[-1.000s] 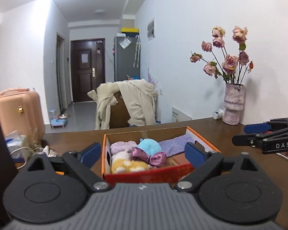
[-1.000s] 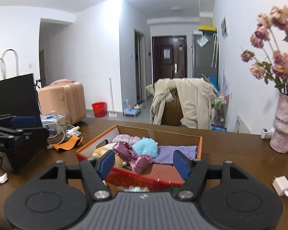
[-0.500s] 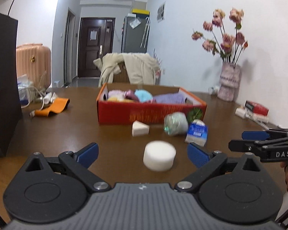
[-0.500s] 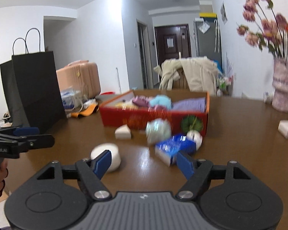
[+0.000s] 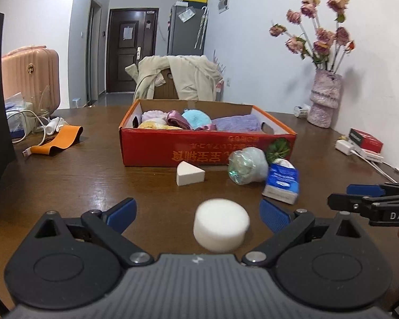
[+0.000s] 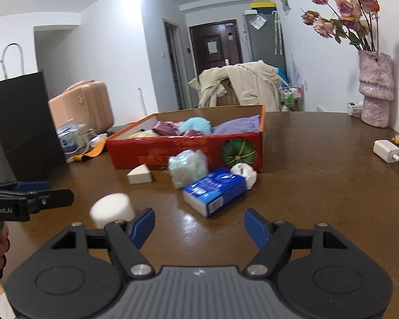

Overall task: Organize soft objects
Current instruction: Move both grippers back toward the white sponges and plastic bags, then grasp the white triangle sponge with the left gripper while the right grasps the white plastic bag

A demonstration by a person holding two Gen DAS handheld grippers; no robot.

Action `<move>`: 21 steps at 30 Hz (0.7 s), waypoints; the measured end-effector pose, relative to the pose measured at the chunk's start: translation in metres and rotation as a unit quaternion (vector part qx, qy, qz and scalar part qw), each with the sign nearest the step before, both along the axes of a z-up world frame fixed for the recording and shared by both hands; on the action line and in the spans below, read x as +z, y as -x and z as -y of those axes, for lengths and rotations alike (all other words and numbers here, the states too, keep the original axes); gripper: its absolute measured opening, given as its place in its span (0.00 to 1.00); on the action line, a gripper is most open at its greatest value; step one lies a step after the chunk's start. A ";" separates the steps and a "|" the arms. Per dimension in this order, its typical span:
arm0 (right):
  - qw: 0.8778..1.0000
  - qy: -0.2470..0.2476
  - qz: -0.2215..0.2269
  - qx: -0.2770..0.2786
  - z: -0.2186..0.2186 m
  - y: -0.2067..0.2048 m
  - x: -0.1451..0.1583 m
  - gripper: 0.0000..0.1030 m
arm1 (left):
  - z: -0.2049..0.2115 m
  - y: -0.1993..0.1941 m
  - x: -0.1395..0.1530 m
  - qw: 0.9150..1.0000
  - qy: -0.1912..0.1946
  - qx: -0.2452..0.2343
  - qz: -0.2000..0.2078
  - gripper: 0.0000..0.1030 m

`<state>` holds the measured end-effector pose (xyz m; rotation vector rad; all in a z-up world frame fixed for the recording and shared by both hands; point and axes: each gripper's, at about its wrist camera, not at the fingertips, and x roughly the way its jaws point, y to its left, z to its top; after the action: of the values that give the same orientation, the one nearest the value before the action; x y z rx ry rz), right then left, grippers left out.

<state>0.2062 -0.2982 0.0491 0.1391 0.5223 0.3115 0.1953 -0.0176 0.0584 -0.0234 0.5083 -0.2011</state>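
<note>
My left claw (image 5: 198, 214) stands apart with the white foam puck (image 5: 221, 224) on the tabletop (image 5: 79, 175) between its pads, not yet touched. If I close off-centre, I judge the light puck will squirt sideways or roll toward the blue tissue pack (image 5: 281, 183); squeezing hard would crush it out of shape. My right claw (image 6: 199, 224) is also apart and empty, with the puck (image 6: 111, 209) just left of it. The puck looks like a short, smooth, springy cylinder. The red box (image 5: 207, 150) behind it already holds plush and cloth pieces.
</note>
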 end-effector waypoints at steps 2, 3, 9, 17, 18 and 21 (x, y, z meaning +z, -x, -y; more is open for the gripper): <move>1.000 0.000 -0.006 -0.007 0.002 -0.015 0.001 0.71 | 0.001 -0.018 0.000 1.000 -0.005 0.000 -0.006 0.97; 1.000 0.000 -0.007 -0.010 0.004 -0.024 0.002 0.71 | 0.002 -0.026 0.000 1.000 -0.005 0.000 -0.008 0.97; 1.000 0.002 -0.015 -0.026 0.009 -0.075 0.006 0.68 | 0.009 -0.085 -0.007 0.999 -0.017 -0.006 -0.030 0.91; 0.997 -0.009 -0.057 -0.053 0.011 -0.138 -0.009 0.56 | 0.014 -0.145 -0.028 0.997 -0.016 -0.009 -0.077 0.79; 0.997 -0.014 -0.062 -0.053 0.012 -0.144 -0.013 0.56 | 0.015 -0.149 -0.029 0.997 -0.016 -0.009 -0.078 0.78; 0.995 -0.019 -0.080 -0.049 0.012 -0.156 -0.023 0.50 | 0.013 -0.160 -0.035 0.996 -0.015 -0.008 -0.085 0.77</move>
<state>0.3622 -0.3105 0.0266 0.2279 0.6653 0.2154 0.3550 -0.0306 0.0234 -0.0069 0.6817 -0.2079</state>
